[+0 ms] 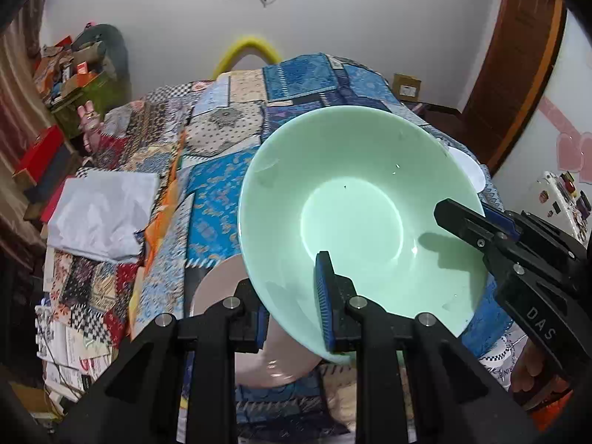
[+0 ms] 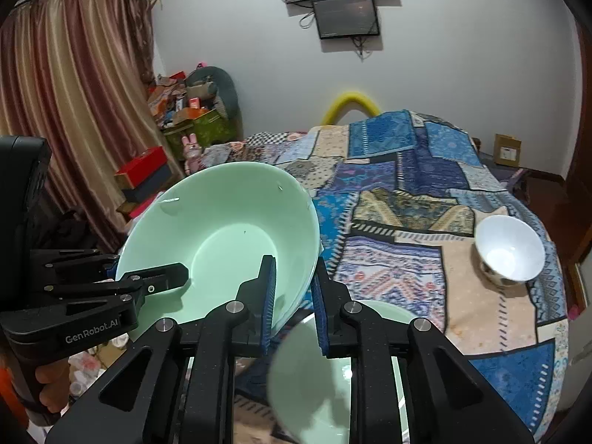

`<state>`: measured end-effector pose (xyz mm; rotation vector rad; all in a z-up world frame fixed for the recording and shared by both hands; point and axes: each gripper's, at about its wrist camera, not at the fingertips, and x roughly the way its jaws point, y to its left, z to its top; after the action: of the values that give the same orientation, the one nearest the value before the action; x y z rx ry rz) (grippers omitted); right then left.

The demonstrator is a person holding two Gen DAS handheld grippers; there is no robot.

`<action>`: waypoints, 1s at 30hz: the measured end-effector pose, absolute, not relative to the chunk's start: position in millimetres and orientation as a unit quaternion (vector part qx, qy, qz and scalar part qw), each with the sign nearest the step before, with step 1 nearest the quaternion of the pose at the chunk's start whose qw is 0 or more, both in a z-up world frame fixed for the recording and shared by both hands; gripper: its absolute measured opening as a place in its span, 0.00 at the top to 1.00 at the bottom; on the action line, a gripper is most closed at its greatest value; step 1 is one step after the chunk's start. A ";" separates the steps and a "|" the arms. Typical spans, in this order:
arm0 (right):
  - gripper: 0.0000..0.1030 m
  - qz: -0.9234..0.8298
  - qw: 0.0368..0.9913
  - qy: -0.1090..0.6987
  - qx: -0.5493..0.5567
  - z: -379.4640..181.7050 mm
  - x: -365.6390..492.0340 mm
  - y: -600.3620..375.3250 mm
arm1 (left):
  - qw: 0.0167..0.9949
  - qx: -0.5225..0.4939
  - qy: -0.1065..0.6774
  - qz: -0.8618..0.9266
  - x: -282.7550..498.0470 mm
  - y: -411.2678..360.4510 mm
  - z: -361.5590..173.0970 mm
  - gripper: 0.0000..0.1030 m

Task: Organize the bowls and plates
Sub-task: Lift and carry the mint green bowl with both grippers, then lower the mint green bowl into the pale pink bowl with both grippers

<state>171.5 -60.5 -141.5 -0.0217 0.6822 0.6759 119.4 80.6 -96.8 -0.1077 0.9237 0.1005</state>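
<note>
Spread across the bed: a patchwork quilt [image 2: 407,229]. Raised above it, tilted: a mint-green bowl [image 1: 355,207], gripped at two rim points. At the bowl's 6 o'clock in the left wrist view, left gripper [image 1: 296,318] clamped on the rim, one pad inside. At its 3 o'clock there, right gripper [image 2: 294,307] likewise clenched on the rim. Under the bowl: a pink plate [image 1: 222,292] and a second green dish [image 2: 318,381]. At 3 o'clock on the quilt in the right wrist view, well apart: a white bowl [image 2: 510,248].
</note>
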 end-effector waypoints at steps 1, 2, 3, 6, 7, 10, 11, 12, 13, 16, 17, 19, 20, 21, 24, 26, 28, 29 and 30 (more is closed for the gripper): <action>0.83 0.329 0.885 0.328 -0.012 -142.0 168.7 -56.9 | 0.892 -0.054 0.445 0.051 115.9 84.3 -97.1 0.79; 0.83 0.333 0.884 0.328 -0.013 -142.6 166.8 -52.4 | 0.892 -0.057 0.445 0.053 112.7 88.2 -97.5 0.79; 0.83 0.336 0.883 0.328 -0.014 -142.8 164.8 -49.2 | 0.891 -0.061 0.446 0.057 108.1 93.3 -98.2 0.79; 0.83 0.346 0.878 0.331 -0.016 -145.0 160.1 -37.7 | 0.891 -0.067 0.445 0.066 97.8 103.8 -100.3 0.79; 0.83 0.349 0.876 0.332 -0.016 -145.7 158.7 -34.8 | 0.890 -0.068 0.444 0.070 94.8 107.6 -101.2 0.79; 0.83 0.359 0.871 0.334 -0.019 -148.8 154.8 -24.6 | 0.889 -0.076 0.446 0.078 87.4 118.6 -104.6 0.79; 0.83 0.362 0.869 0.336 -0.019 -150.7 153.9 -20.7 | 0.888 -0.078 0.447 0.081 85.1 121.9 -106.5 0.79; 0.83 0.364 0.868 0.338 -0.020 -152.2 152.4 -18.1 | 0.887 -0.080 0.448 0.084 82.5 125.1 -108.5 0.79; 0.83 0.367 0.866 0.339 -0.021 -154.4 151.3 -14.9 | 0.885 -0.082 0.449 0.086 80.0 128.6 -110.5 0.79; 0.83 0.372 0.860 0.347 -0.022 -159.9 149.7 -7.4 | 0.882 -0.089 0.454 0.092 74.4 137.0 -118.2 0.79; 0.83 0.373 0.859 0.349 -0.023 -161.3 149.2 -5.5 | 0.881 -0.090 0.456 0.092 73.5 138.9 -120.7 0.79; 0.84 0.375 0.856 0.354 -0.026 -166.0 148.2 -2.2 | 0.878 -0.095 0.461 0.094 71.4 142.8 -127.0 0.79; 0.84 0.376 0.855 0.357 -0.025 -167.7 147.8 -0.7 | 0.876 -0.097 0.463 0.094 71.1 144.8 -130.8 0.79; 0.83 0.377 0.853 0.361 -0.025 -170.0 148.5 0.5 | 0.874 -0.099 0.466 0.094 71.3 146.2 -133.8 0.79; 0.83 0.377 0.848 0.373 -0.026 -177.8 149.8 3.5 | 0.869 -0.102 0.476 0.093 72.6 149.5 -143.9 0.79; 0.84 0.375 0.845 0.380 -0.027 -183.3 151.0 5.1 | 0.866 -0.105 0.481 0.092 74.4 151.3 -149.7 0.79; 0.84 0.373 0.842 0.390 -0.028 -190.8 153.5 6.1 | 0.862 -0.107 0.487 0.091 77.3 151.5 -156.8 0.79; 0.84 0.372 0.840 0.394 -0.027 -193.8 153.9 6.3 | 0.860 -0.107 0.490 0.091 78.7 151.5 -160.5 0.79; 0.84 0.372 0.839 0.397 -0.028 -195.8 153.9 6.5 | 0.859 -0.108 0.493 0.090 79.6 151.0 -163.3 0.79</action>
<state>153.9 6.5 -195.8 -0.0586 0.8388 0.7866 79.6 151.0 -163.3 -0.2258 1.0344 0.1898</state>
